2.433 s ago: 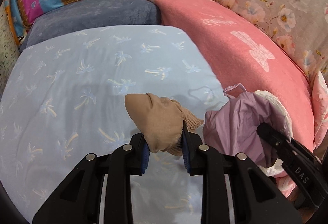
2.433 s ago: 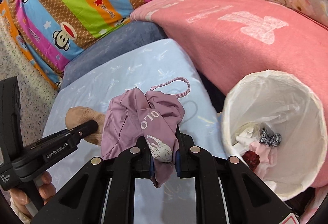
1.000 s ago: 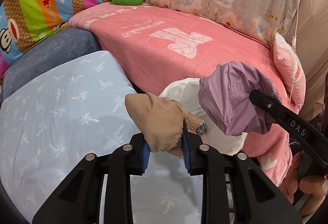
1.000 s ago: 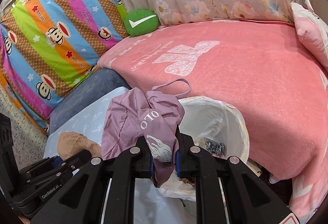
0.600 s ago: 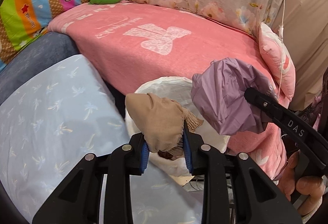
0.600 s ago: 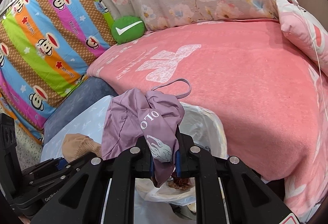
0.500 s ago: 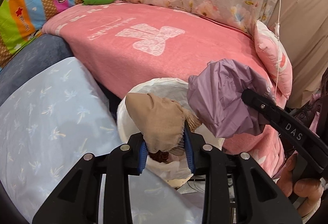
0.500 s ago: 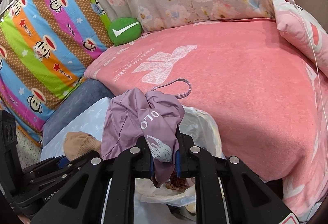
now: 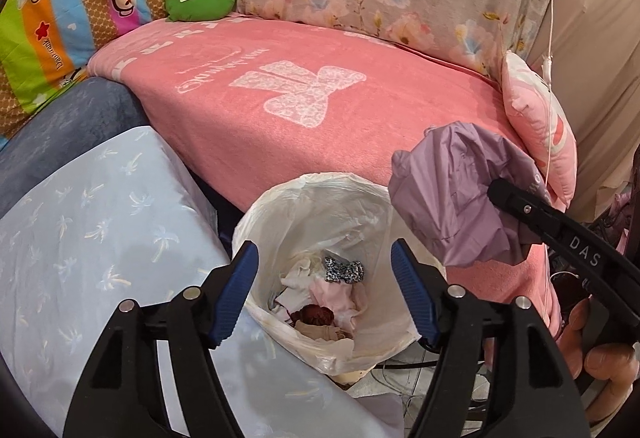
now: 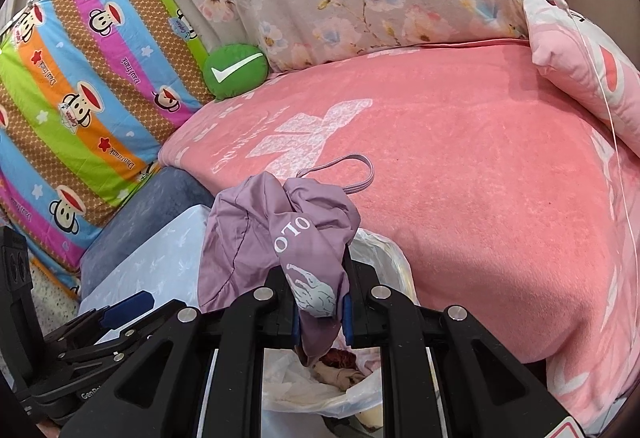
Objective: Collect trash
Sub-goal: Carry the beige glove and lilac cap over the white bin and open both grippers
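Sitting low in the centre of the left wrist view, the white-lined trash bin [image 9: 320,205] holds a tan sock [image 9: 320,332], a dark red scrunchie [image 9: 314,314], a leopard-print scrunchie [image 9: 343,272] and pale pink and white cloth. Directly over it, the left gripper [image 9: 323,288] has its jaws spread wide, gripping nothing. At right, the right gripper [image 10: 319,312] is clamped on a crumpled purple cloth [image 10: 272,238] just above the bin's rim. Behind lies the pink blanket [image 9: 304,109].
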